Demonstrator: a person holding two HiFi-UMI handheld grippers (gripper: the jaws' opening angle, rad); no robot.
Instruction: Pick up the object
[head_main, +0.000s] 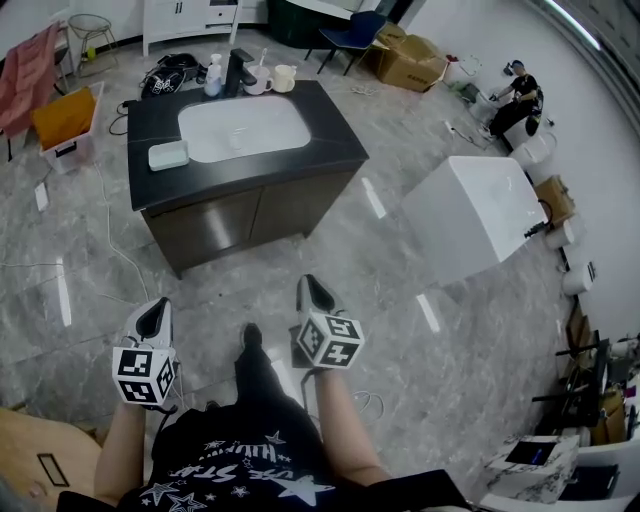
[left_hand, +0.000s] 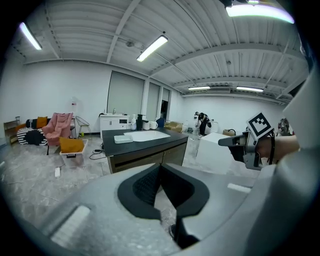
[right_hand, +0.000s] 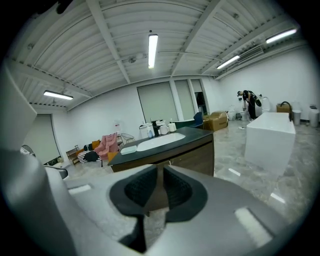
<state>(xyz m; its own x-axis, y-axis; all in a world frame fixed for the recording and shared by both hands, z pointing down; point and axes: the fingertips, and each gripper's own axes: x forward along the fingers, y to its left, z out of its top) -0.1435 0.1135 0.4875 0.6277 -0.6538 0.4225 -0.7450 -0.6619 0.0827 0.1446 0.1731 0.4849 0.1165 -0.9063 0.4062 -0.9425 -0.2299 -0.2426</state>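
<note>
The left gripper (left_hand: 160, 168) is hanging in front of the person, over the floor (head_main: 400, 330), with its dark pads meeting at the tips and nothing sitting between them. The right gripper (right_hand: 159, 175) is doing the same. Its jaws are pressing all but together and gripping nothing. Both are pointing forward toward the table (head_main: 335, 140) and staying well apart from it, touching nothing.

The table is a dark-topped cabinet standing out in the room, with a white basin (head_main: 245, 128) sitting in the middle of its top. A pale green tray (head_main: 168, 155) is lying near the front left corner, just beside the basin. Along the back edge a white bottle (head_main: 214, 75), a black faucet (head_main: 240, 68) and two pale mugs (head_main: 272, 78) are standing close together. Which of these small things is the object to pick up I cannot tell, but all of them are resting on the table.

Around it, grey marble-look tiles are reflecting the ceiling strip lights. A large white block (head_main: 470, 215) is sitting on the floor off the table's right edge. An orange bin (head_main: 65, 118) is standing to the left of the table, with pink fabric (head_main: 28, 65) draping behind it. Cardboard boxes (head_main: 410, 62) and a blue chair (head_main: 355, 30) are sitting behind the table. Another person (head_main: 515, 95) is bending over at the far right wall.
</note>
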